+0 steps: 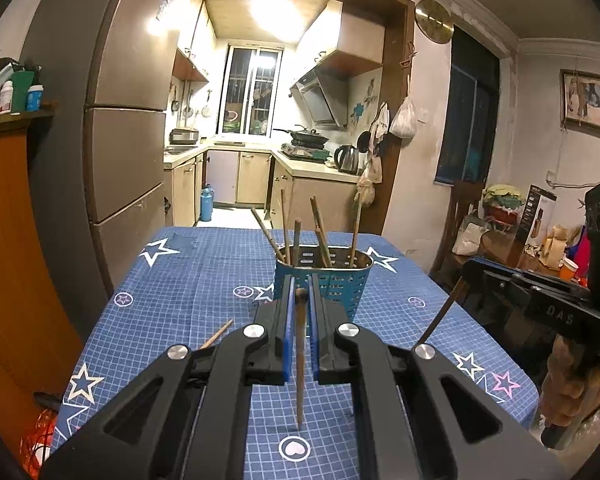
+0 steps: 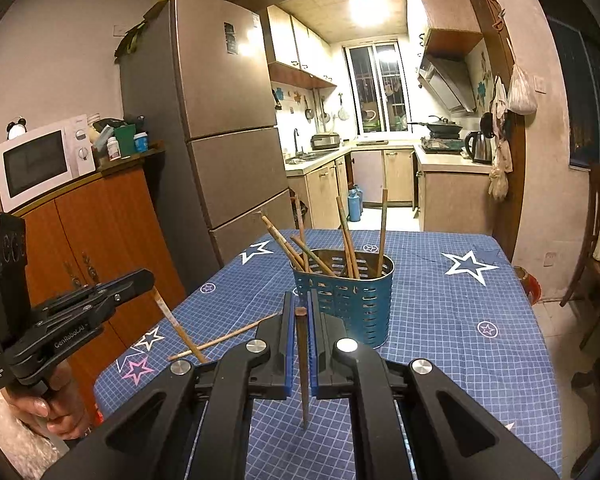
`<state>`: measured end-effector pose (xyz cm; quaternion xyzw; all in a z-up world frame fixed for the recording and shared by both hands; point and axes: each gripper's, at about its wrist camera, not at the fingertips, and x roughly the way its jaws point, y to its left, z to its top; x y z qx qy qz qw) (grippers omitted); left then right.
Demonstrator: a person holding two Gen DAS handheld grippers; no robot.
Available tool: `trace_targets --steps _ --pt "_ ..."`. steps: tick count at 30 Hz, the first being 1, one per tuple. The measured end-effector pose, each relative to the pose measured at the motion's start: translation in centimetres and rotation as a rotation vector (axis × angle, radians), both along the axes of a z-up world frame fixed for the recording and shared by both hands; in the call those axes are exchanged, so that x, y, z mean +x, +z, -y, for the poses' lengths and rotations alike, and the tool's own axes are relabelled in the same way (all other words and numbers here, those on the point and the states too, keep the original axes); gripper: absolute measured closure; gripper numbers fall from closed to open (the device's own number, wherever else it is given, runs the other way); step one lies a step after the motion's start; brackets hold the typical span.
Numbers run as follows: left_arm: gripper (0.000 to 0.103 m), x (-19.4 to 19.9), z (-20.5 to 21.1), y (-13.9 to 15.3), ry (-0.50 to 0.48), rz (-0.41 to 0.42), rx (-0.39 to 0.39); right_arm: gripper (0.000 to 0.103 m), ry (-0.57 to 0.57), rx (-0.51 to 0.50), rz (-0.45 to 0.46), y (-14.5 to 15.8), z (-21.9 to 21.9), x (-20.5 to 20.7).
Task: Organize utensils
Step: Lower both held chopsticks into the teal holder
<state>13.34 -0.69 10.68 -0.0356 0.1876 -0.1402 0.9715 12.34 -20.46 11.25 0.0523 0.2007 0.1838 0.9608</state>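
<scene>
A blue perforated utensil holder [image 1: 332,284] [image 2: 352,300] stands mid-table with several wooden chopsticks upright in it. My left gripper [image 1: 300,300] is shut on a wooden chopstick [image 1: 300,360], held near vertical just in front of the holder. My right gripper [image 2: 300,312] is shut on a darker chopstick [image 2: 303,368], also near vertical before the holder. The right gripper shows in the left wrist view [image 1: 464,276] with its chopstick [image 1: 440,316]. The left gripper shows in the right wrist view [image 2: 150,280] with its chopstick [image 2: 178,326]. One loose chopstick [image 2: 224,338] [image 1: 216,334] lies on the tablecloth.
The table has a blue checked star cloth [image 1: 188,280] [image 2: 460,320]. A fridge [image 2: 220,120] and an orange cabinet [image 2: 100,232] with a microwave [image 2: 40,160] stand to the left. A wooden chair [image 1: 464,216] stands to the right. The kitchen lies behind.
</scene>
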Motion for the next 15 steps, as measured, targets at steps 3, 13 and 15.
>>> trace_targets --steps 3,13,15 --pt "0.098 0.2 0.4 0.3 -0.008 0.008 0.000 0.096 -0.003 0.004 -0.010 0.1 0.1 0.4" --pt "0.098 0.5 1.8 1.9 -0.036 0.035 0.005 0.096 -0.004 0.027 -0.013 1.0 0.9 0.4" --pt "0.098 0.6 2.1 2.3 -0.042 0.043 0.003 0.096 -0.010 0.021 -0.004 1.4 1.1 0.3"
